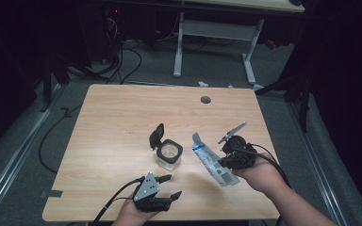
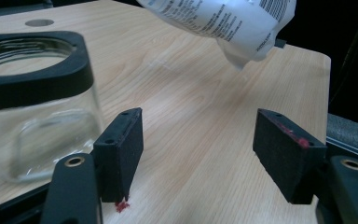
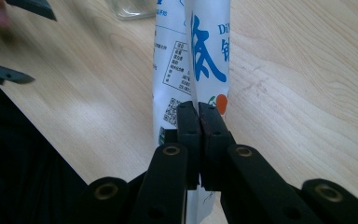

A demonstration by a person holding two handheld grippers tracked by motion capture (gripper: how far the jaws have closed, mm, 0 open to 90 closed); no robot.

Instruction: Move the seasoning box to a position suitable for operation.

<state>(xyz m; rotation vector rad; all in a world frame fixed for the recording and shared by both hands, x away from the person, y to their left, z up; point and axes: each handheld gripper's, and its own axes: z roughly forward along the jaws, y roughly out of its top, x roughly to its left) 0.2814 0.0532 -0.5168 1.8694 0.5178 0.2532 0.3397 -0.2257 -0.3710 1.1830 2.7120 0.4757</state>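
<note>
- Pinching the lower end of a white plastic pouch with blue print (image 1: pixel 212 162), the right gripper (image 1: pixel 227 162) has its two black jaws pressed tight together on the film (the right gripper view shows them meeting on the pouch (image 3: pixel 193 70), with blue characters and a small orange mark above them).
- In the high view the pouch is lifted off the light wooden worktop (image 1: pixel 122 113) and slants up and to the left from the right gripper, its torn-looking top end pointing toward the middle of the worktop.
- A clear square glass jar with a black rim (image 1: pixel 170 154) stands upright on the worktop just left of the pouch, apart from it; its black lid (image 1: pixel 156 136) is flipped open and stands up at the far left side of the rim.
- The left gripper (image 1: pixel 171 185) sits near the front edge of the worktop, just in front of the jar, with its jaws spread wide and nothing between them.
- In the left gripper view the jar (image 2: pixel 32 102) is close by on the left, outside the left jaw, and the pouch (image 2: pixel 223 23) hangs above the worktop farther off.
- A small round grey hole (image 1: pixel 205 100) marks the far part of the worktop.
</note>
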